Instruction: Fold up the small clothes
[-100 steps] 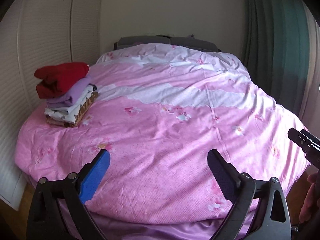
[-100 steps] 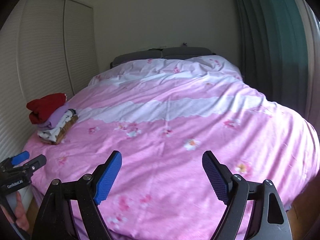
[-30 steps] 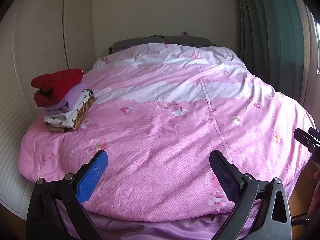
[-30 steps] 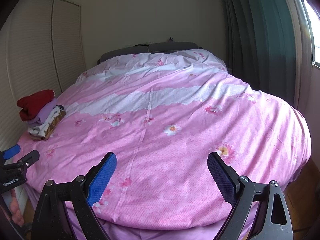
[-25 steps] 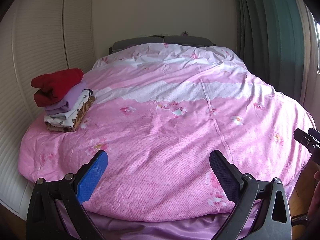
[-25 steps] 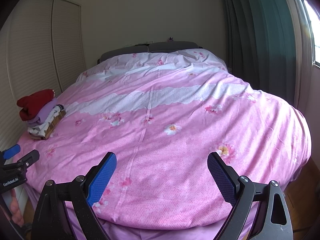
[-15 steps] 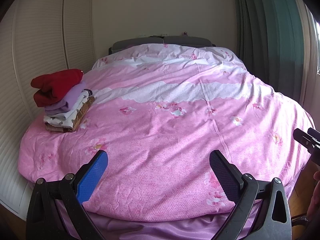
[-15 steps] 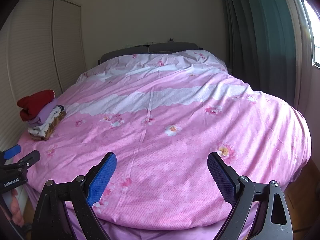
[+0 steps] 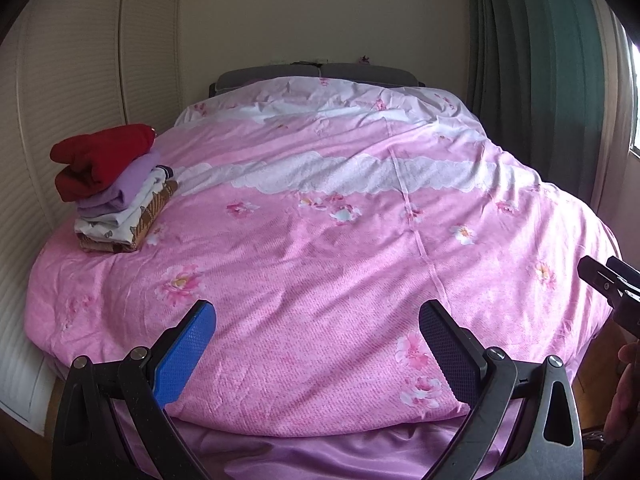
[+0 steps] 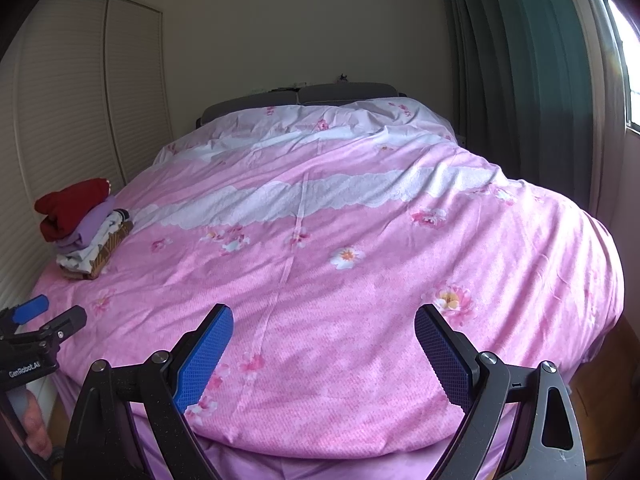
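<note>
A stack of folded small clothes (image 9: 116, 200), with a red garment (image 9: 100, 160) on top, sits on the left side of the pink floral bed cover (image 9: 320, 272). The stack also shows in the right wrist view (image 10: 86, 232). My left gripper (image 9: 318, 328) is open and empty, held above the foot of the bed. My right gripper (image 10: 324, 332) is open and empty, also above the foot of the bed. Each gripper shows at the edge of the other's view: the right one (image 9: 608, 284), the left one (image 10: 44, 324).
White louvred closet doors (image 9: 60, 100) run along the left of the bed. Dark green curtains (image 9: 540, 80) and a window hang at the right. A grey headboard (image 9: 316, 74) stands at the far wall. Wooden floor (image 10: 608, 360) shows at the right.
Over the last second almost nothing moves. Compared with 3.3 s ago both grippers have pulled back a little and turned slightly, so more of the bed's right side shows.
</note>
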Action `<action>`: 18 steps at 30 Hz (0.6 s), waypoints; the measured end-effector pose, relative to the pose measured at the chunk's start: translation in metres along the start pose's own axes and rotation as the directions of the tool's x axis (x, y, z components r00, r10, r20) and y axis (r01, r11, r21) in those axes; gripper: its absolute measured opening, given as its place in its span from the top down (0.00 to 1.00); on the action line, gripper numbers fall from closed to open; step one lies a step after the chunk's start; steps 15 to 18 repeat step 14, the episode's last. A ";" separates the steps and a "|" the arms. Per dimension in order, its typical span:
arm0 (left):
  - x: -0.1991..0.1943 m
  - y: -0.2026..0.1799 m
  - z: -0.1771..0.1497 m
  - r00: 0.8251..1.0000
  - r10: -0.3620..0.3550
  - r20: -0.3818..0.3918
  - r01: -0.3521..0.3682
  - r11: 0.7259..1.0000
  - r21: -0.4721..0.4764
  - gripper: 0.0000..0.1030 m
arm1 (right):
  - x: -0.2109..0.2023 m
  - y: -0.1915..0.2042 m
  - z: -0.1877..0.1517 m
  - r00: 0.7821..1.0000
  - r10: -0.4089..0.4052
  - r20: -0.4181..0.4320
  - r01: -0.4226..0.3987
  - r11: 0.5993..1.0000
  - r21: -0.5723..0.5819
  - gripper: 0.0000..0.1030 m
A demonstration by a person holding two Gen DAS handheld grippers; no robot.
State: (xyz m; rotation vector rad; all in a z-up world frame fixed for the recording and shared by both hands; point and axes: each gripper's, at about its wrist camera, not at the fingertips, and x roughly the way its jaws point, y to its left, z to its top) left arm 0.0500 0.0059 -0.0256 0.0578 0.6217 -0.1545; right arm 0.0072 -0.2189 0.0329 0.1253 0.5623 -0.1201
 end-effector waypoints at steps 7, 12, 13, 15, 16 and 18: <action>0.001 0.001 0.000 1.000 0.008 -0.001 -0.008 1.000 -0.003 0.00 | 0.000 0.001 0.000 1.000 0.003 -0.005 -0.003 1.000 0.005 0.10; 0.001 0.001 0.000 1.000 0.008 -0.007 -0.008 1.000 -0.001 0.00 | 0.001 -0.001 -0.001 1.000 0.005 -0.004 -0.005 1.000 0.005 0.10; 0.002 0.002 0.000 1.000 0.008 -0.010 -0.008 1.000 -0.003 0.00 | 0.000 0.000 -0.001 1.000 0.006 -0.004 -0.006 1.000 0.005 0.10; 0.002 0.002 0.001 1.000 0.006 -0.012 -0.006 1.000 -0.005 0.00 | 0.001 -0.001 -0.001 1.000 0.005 -0.005 -0.005 1.000 0.004 0.10; 0.002 0.002 0.001 1.000 0.006 -0.012 -0.006 1.000 -0.005 0.00 | 0.001 -0.001 -0.001 1.000 0.005 -0.005 -0.005 1.000 0.004 0.10; 0.002 0.002 0.001 1.000 0.006 -0.012 -0.006 1.000 -0.005 0.00 | 0.001 -0.001 -0.001 1.000 0.005 -0.005 -0.005 1.000 0.004 0.10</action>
